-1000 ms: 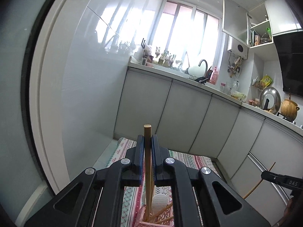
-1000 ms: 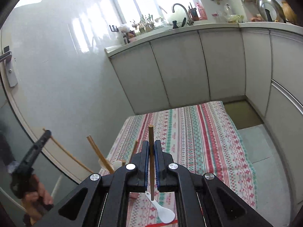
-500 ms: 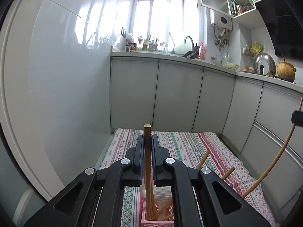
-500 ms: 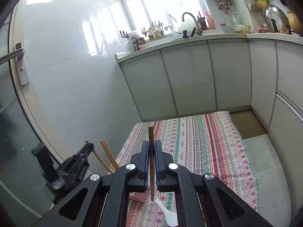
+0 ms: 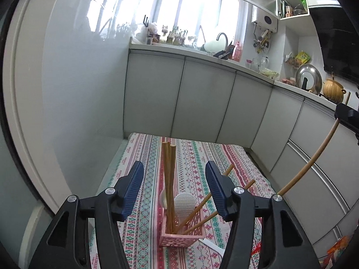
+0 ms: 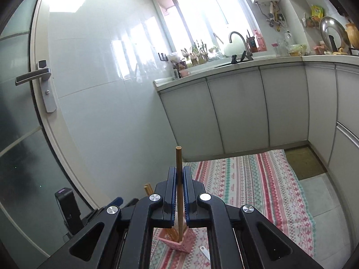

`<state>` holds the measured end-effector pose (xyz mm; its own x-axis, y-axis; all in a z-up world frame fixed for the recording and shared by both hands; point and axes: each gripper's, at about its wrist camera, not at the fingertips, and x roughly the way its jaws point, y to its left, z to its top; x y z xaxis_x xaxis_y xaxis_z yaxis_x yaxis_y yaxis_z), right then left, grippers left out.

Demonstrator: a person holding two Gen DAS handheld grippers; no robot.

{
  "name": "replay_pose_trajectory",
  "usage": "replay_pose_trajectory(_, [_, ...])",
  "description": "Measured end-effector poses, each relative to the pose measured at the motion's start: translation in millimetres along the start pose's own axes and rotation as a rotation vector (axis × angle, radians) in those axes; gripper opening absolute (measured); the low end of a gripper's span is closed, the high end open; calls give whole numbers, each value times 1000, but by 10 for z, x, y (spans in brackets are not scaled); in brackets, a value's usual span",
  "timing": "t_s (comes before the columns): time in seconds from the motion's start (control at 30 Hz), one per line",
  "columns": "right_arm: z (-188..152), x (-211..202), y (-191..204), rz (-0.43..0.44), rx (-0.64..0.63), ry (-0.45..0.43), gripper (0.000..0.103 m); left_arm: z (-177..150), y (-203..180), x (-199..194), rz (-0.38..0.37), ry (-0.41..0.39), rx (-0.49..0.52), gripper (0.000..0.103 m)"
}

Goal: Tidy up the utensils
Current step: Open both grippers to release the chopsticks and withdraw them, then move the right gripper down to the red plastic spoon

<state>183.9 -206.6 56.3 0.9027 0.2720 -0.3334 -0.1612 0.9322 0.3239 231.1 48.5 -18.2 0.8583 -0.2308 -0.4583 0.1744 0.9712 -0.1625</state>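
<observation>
1. The left gripper (image 5: 174, 186) has its jaws spread wide and nothing is between them. It hangs above the pink basket (image 5: 181, 237), and the blue pads (image 5: 134, 188) sit well clear of the sticks on either side.
2. The pink basket is a little perforated holder standing on the striped tablecloth (image 5: 197, 157), toward the near edge of the cloth in the left wrist view.
3. Three upright chopsticks (image 5: 168, 179) stand bunched together in the basket, tops roughly level. Two more slanted chopsticks (image 5: 202, 204) lean out toward the right.
4. Also in the basket: a white round textured scoop head (image 5: 185, 204), poking up between the upright and slanted sticks.
5. The right gripper (image 6: 178, 192) is clamped tight on a single chopstick (image 6: 178, 163), held about vertical. The top end sticks up above the fingers, and the bottom end reaches down to the basket's near rim; can't tell whether it's inside yet.
6. In the left wrist view that same stick shows as a long curved line at the right edge (fisheye bend).
7. A white spoon handle (image 6: 205, 252) lies flat on the cloth just right of the basket.
8. Background: grey cabinets (image 6: 237, 109) along the far edge of the cloth, with a sink tap (image 6: 237, 37) above them.
</observation>
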Motion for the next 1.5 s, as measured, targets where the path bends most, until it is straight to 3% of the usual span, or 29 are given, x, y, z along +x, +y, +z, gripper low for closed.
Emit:
replay_pose_trajectory(0.2, [-62,273,157,11,-16,18,5,-120,302,-47,77,170,-95,65])
replay_pose_trajectory(0.3, [-141,452,232,-4,-39,30,5,-219,475,1,62,246,-168,65])
replay_pose_trajectory(0.77, [-641,1118,478,-98,-196,153,5,-332,647,110,68,341,-167,65])
replay_pose_trajectory(0.93, [-799,1288,455,-103,-193,222,6,-375,627,143,64,381,-163,65])
replay_pose_trajectory(1.07, [-823,1312,357,-58,-128,261,7,-382,559,128,70,401,-148,65])
replay_pose_trajectory(1.13, [-775,1253,297,-43,-87,269,17,-375,528,103,70,409,-141,65])
replay_pose_trajectory(1.2, [-709,1146,260,-40,-64,259,20,-374,496,61,71,417,-133,66])
replay_pose_trajectory(1.3, [-610,943,241,-69,-70,241,25,-341,418,-81,74,410,-113,76])
replay_pose_trajectory(1.37, [-545,778,218,-79,-61,235,42,-304,347,-222,76,387,-92,81])
replay_pose_trajectory(1.4, [-506,668,201,-82,-51,228,62,-292,305,-293,82,376,-78,82])
replay_pose_trajectory(1.43, [-473,569,191,-86,-44,216,68,-275,267,-364,89,366,-66,86])
replay_pose_trajectory(1.5, [-406,347,204,-99,-53,201,68,-247,179,-529,93,340,-41,89])
